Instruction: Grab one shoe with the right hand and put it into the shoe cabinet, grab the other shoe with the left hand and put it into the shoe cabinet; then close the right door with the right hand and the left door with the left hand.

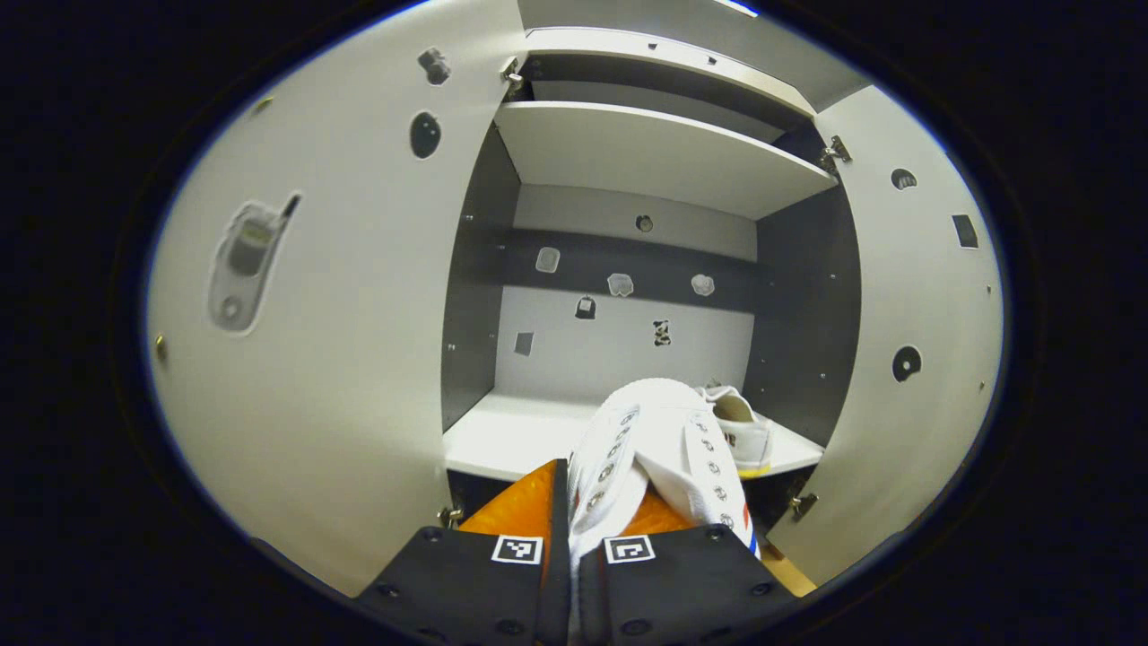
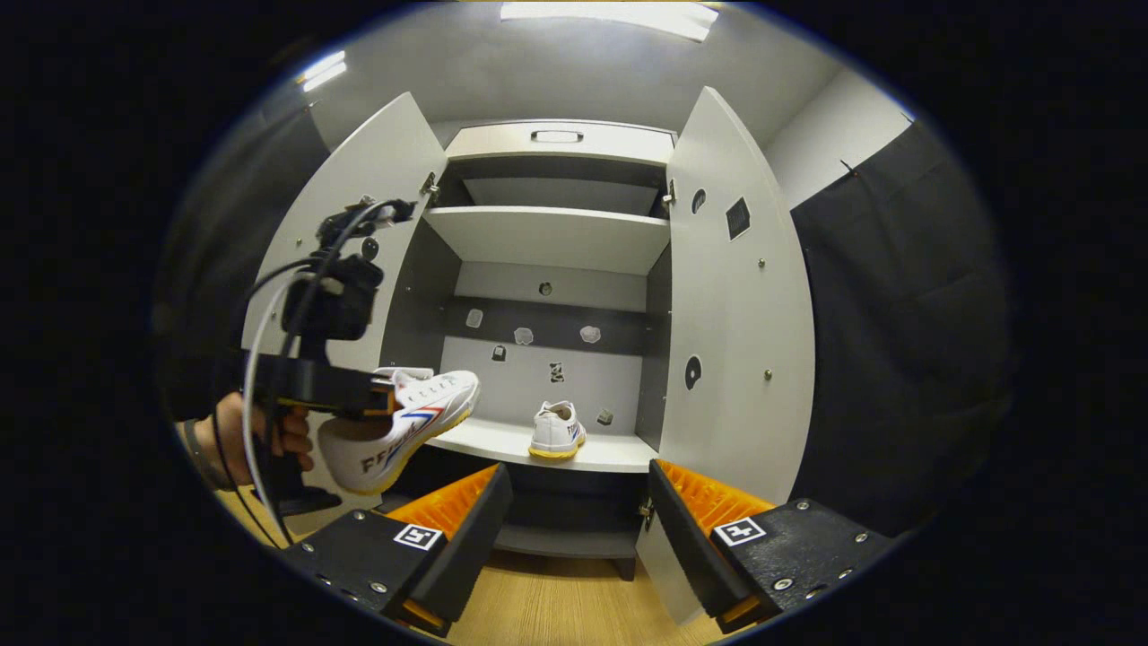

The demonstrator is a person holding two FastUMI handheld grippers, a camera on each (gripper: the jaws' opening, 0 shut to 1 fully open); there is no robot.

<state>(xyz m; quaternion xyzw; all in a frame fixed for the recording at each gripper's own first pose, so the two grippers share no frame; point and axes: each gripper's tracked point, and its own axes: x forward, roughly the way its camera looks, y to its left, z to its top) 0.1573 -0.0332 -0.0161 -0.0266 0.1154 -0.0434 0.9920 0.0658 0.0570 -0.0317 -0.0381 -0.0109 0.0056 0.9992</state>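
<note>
Both grey cabinet doors [image 2: 740, 296] stood wide for loading. Left claw [image 1: 574, 547] clenched the second white canvas shoe [image 1: 659, 440], toe toward the shelf; its mate [image 2: 556, 429] sat at five o'clock. Right claw [image 2: 574, 516] hung released.

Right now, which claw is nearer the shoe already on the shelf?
Left. The left claw, holding the other shoe, is at the cabinet front beside the shelved shoe; the right claw hangs farther back, open.

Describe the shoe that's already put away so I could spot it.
Find the grey cabinet with both doors open. On its lit lower shelf, toward the right, stands a white shoe with a yellow sole edge. Unlike the other shoe, held in the left tongs, it stands free.
</note>
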